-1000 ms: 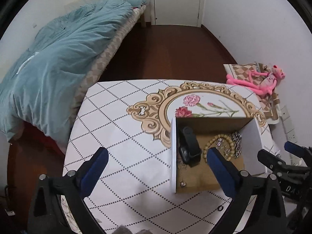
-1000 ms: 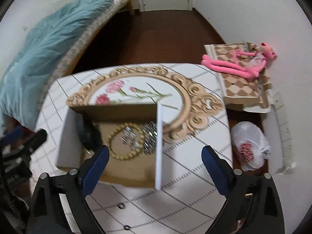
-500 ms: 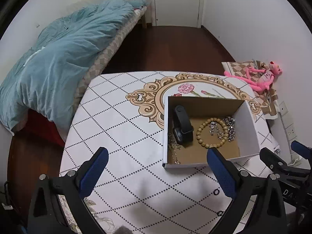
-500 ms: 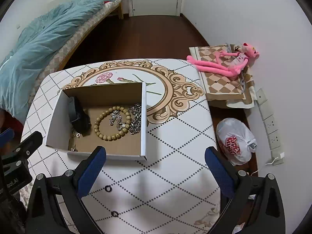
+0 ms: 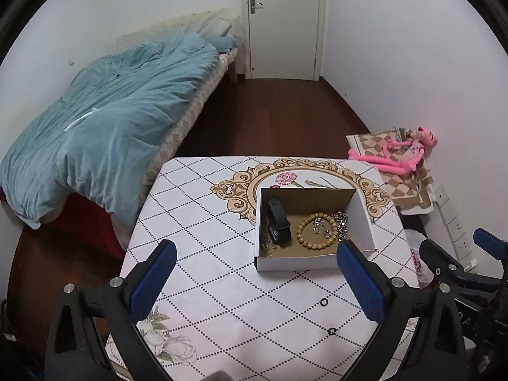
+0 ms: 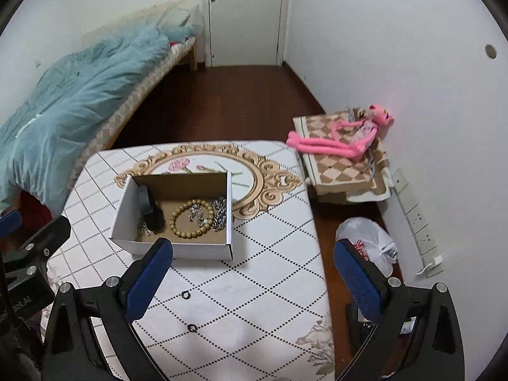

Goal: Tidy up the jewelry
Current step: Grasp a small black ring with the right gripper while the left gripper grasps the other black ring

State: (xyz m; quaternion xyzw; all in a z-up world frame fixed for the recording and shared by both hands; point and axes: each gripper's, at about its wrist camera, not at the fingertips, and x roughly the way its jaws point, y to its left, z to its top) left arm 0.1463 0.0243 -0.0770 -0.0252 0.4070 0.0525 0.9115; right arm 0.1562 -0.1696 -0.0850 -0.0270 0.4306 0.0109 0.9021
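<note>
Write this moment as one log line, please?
left gripper: open, empty | right gripper: open, empty | white cardboard box: holds black watch, wooden bead bracelet | two small black rings: on tablecloth

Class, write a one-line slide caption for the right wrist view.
Open right gripper hovers over a patterned table, before a cardboard box holding a bead bracelet and black watch.

Left gripper [image 5: 255, 262] and right gripper [image 6: 252, 260] held side by side, both pointing forward and downward. Blue-padded fingers [image 5: 152, 281] spread wide apart on each, gripping nothing.
</note>
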